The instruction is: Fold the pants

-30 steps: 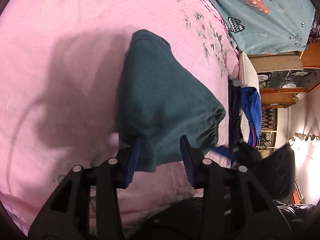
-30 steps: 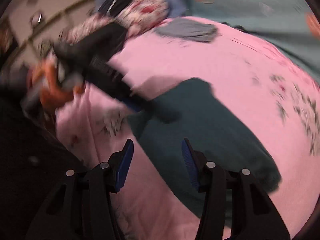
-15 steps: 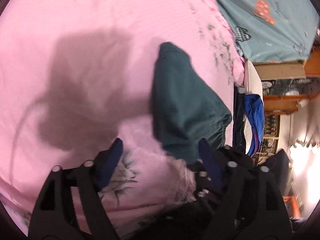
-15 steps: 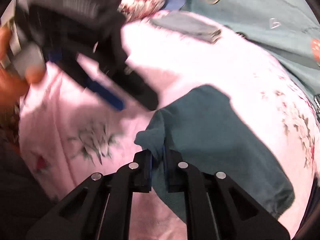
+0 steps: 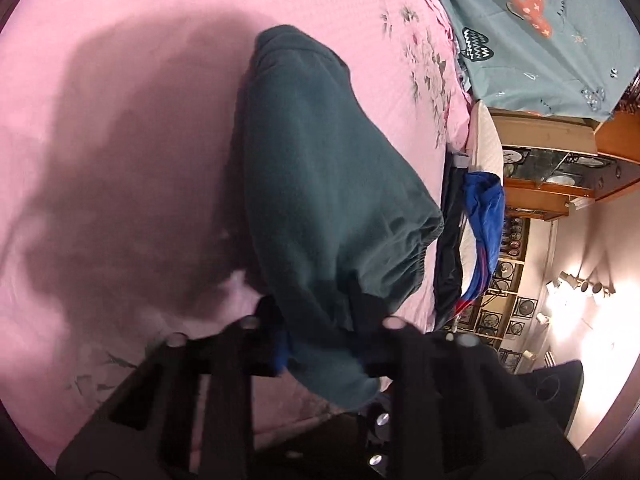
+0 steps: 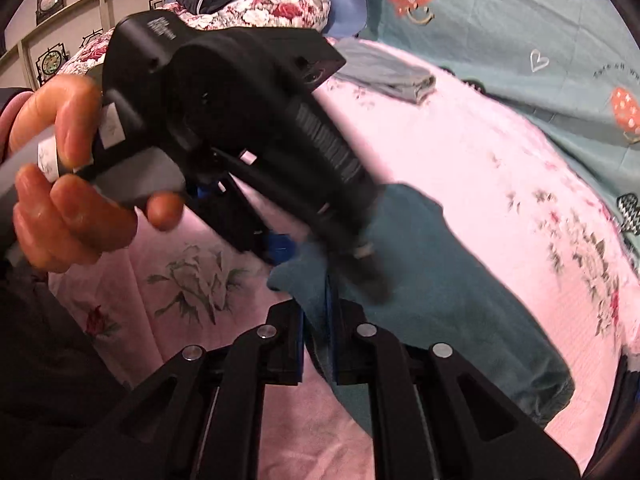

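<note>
The pants are dark teal, folded into a thick bundle, and lie on the pink bed sheet near the edge of the bed, with their gathered elastic waistband toward the bed's side. My right claw is pinched down on a fold of the pants at the near corner, its blue-padded fingers almost together with the cloth squeezed between them and the corner lifted a little off the sheet. My left claw straddles the near end of the bundle, one finger on each side of the cloth and pressed into it, so it has a hold on that thicker part; it stands wider than the right because more fabric sits between the fingers. From the right wrist view, my left hand wraps the grey handle of the left claw, whose black body reaches down to the pants just beside my right claw. Farther out on the sheet lies a small folded grey garment, well apart from the pants. Beyond it are a teal blanket with red hearts and a floral pillow. Off the bed's edge, blue and dark clothing hangs, with wooden shelves behind.
</note>
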Action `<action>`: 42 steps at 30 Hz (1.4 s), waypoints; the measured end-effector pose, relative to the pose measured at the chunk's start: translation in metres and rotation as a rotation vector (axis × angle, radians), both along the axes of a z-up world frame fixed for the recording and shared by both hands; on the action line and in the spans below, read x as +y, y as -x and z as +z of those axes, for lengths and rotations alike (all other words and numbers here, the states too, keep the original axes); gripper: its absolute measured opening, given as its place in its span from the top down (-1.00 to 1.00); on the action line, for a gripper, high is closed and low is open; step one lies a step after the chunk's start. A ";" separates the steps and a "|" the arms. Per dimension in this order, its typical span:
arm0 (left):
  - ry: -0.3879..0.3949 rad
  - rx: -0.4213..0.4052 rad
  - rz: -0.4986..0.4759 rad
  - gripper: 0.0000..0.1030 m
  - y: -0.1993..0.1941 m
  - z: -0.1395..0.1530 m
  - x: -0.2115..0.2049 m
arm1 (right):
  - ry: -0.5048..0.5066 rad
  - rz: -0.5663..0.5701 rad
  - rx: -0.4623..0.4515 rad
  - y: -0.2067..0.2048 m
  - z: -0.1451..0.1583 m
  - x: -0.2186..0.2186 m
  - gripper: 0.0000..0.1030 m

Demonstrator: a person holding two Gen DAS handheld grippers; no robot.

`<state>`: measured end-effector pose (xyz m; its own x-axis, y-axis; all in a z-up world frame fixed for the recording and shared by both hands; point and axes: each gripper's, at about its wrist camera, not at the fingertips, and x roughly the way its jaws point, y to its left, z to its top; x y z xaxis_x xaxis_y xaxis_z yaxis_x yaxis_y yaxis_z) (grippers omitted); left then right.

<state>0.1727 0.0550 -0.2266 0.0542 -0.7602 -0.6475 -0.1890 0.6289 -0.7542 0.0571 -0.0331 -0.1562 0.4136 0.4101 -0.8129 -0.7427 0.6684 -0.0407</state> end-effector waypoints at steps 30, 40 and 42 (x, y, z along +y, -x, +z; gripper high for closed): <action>-0.224 0.083 0.110 0.73 0.027 -0.007 0.002 | -0.280 -0.137 0.542 -0.134 -0.037 -0.204 -0.09; -0.217 0.105 0.125 0.70 0.024 -0.011 0.002 | -0.259 -0.099 0.545 -0.137 -0.047 -0.191 0.07; -0.213 0.107 0.123 0.69 0.023 -0.011 0.001 | -0.265 -0.117 0.551 -0.138 -0.048 -0.193 0.13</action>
